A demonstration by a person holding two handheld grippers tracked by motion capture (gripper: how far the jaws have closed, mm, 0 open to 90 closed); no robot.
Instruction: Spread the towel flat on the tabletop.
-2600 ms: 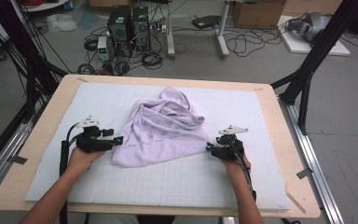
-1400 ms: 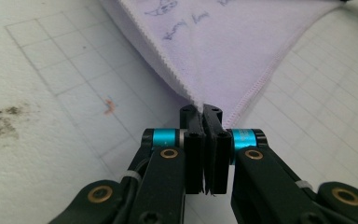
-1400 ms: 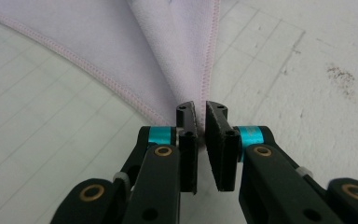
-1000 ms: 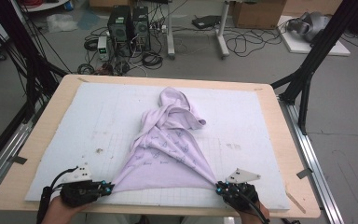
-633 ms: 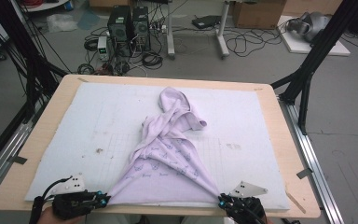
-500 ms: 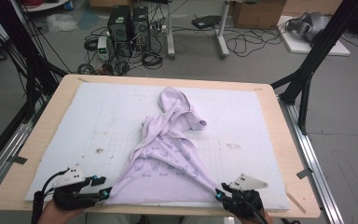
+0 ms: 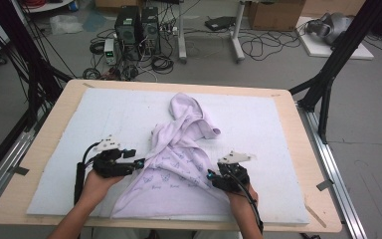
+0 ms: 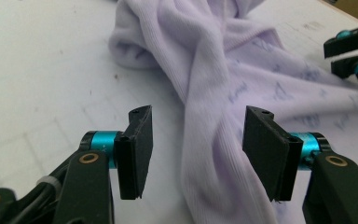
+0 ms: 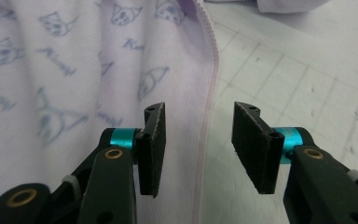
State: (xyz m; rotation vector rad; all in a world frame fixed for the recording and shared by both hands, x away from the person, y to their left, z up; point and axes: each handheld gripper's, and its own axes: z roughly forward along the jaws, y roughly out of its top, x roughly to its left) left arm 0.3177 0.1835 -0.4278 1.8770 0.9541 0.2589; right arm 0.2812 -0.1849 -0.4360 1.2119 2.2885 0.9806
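A pale lilac garment [image 7: 179, 169] printed with small cat drawings lies on the white mat [image 7: 278, 129], spread flat near me and twisted into a bunch farther off. My left gripper [image 7: 135, 163] is open at the garment's left edge. In the left gripper view a twisted fold of the garment [image 8: 214, 84] runs between the open jaws of the left gripper [image 8: 196, 140]. My right gripper [image 7: 210, 177] is open at the right edge. In the right gripper view the right gripper [image 9: 198, 140] straddles the stitched hem of the garment [image 9: 74, 70].
The mat covers a wooden table [image 7: 54, 114] whose bare rim shows all round. Black frame posts [image 7: 328, 79] stand at the table's left and right. Computer cases [image 7: 134, 25] and cables lie on the floor beyond the far edge.
Both grippers drew the garment's near end toward the table's front edge, stretching it flat. They have since let go, opened and moved forward to the garment's two sides.
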